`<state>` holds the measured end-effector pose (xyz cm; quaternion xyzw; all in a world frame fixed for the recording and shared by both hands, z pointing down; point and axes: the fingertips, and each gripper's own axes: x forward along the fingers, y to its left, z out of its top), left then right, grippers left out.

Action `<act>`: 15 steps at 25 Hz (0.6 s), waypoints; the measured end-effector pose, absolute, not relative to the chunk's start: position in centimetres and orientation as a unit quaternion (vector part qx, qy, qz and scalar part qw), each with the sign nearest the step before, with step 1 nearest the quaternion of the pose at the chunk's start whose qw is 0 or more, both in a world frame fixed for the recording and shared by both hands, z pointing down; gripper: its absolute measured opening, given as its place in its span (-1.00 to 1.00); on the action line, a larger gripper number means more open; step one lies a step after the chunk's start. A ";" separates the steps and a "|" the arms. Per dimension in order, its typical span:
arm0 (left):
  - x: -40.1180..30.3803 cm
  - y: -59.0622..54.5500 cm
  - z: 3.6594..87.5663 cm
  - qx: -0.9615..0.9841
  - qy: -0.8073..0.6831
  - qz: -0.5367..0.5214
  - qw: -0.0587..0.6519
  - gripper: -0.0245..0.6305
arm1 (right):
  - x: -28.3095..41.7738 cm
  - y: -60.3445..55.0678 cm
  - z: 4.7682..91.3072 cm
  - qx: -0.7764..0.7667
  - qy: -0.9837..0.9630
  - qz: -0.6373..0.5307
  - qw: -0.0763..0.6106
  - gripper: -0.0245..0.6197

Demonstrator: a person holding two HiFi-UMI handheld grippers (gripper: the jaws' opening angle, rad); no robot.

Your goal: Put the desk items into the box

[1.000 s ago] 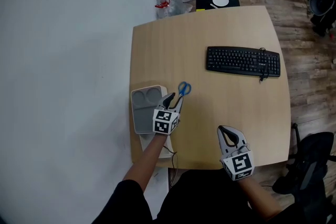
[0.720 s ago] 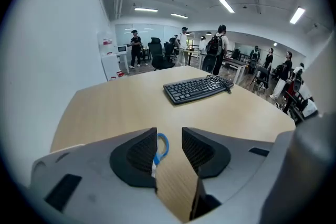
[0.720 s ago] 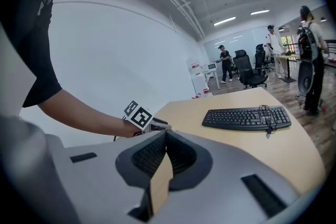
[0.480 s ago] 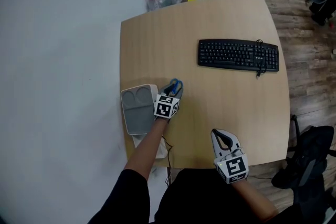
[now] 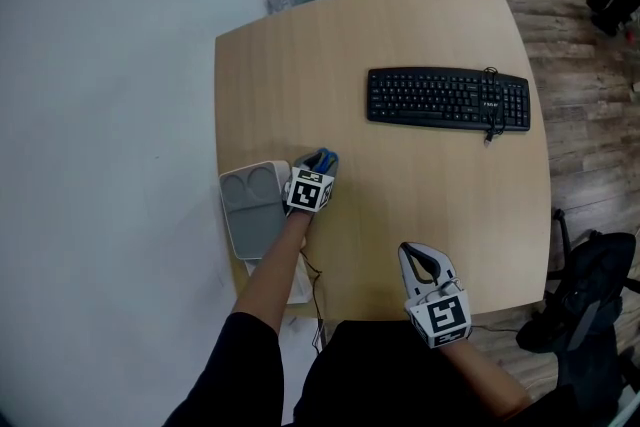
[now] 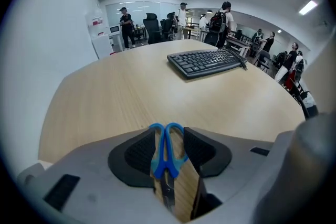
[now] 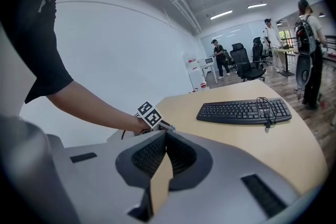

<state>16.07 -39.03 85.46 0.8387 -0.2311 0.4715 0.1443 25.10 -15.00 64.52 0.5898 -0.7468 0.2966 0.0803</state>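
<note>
Desk [image 5: 400,205] of light wood: black keyboard [image 5: 447,98] lay at the far right, and a grey box [image 5: 250,215] sat at the near left edge. Left gripper [image 5: 320,161] was just right of the box with its jaws spread. Blue-handled scissors [image 6: 167,150] stood between its pads, outside the box. Right gripper [image 5: 417,255] hovered at the near edge, jaws closed together and empty.
</note>
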 end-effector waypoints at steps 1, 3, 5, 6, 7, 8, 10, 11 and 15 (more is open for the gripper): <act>16.1 -39.1 85.7 0.838 -0.229 0.473 0.148 -0.48 | 25.0 -15.0 64.6 0.589 -0.747 0.298 0.080 -0.74; 16.1 -39.3 86.0 0.836 -0.229 0.474 0.154 -0.48 | 24.9 -15.1 64.7 0.588 -0.747 0.300 0.079 -0.74; 16.0 -39.6 86.3 0.834 -0.228 0.480 0.151 -0.48 | 25.1 -15.2 64.9 0.588 -0.747 0.300 0.079 -0.74; 15.9 -39.6 86.4 0.832 -0.225 0.485 0.145 -0.48 | 25.3 -15.2 65.0 0.589 -0.746 0.300 0.080 -0.74; 16.0 -39.7 86.5 0.832 -0.221 0.489 0.141 -0.48 | 25.5 -15.3 65.1 0.592 -0.744 0.300 0.080 -0.74; 16.0 -39.7 86.6 0.831 -0.219 0.492 0.140 -0.48 | 25.7 -15.3 65.3 0.594 -0.741 0.301 0.081 -0.74; 16.0 -39.6 86.7 0.829 -0.220 0.490 0.154 -0.49 | 26.2 -15.2 65.6 0.600 -0.736 0.302 0.084 -0.74; 16.0 -39.6 86.7 0.829 -0.222 0.486 0.165 -0.50 | 26.5 -15.3 65.6 0.603 -0.734 0.302 0.084 -0.74; 16.0 -39.5 86.7 0.826 -0.216 0.489 0.178 -0.52 | 27.9 -15.4 65.9 0.618 -0.722 0.301 0.083 -0.74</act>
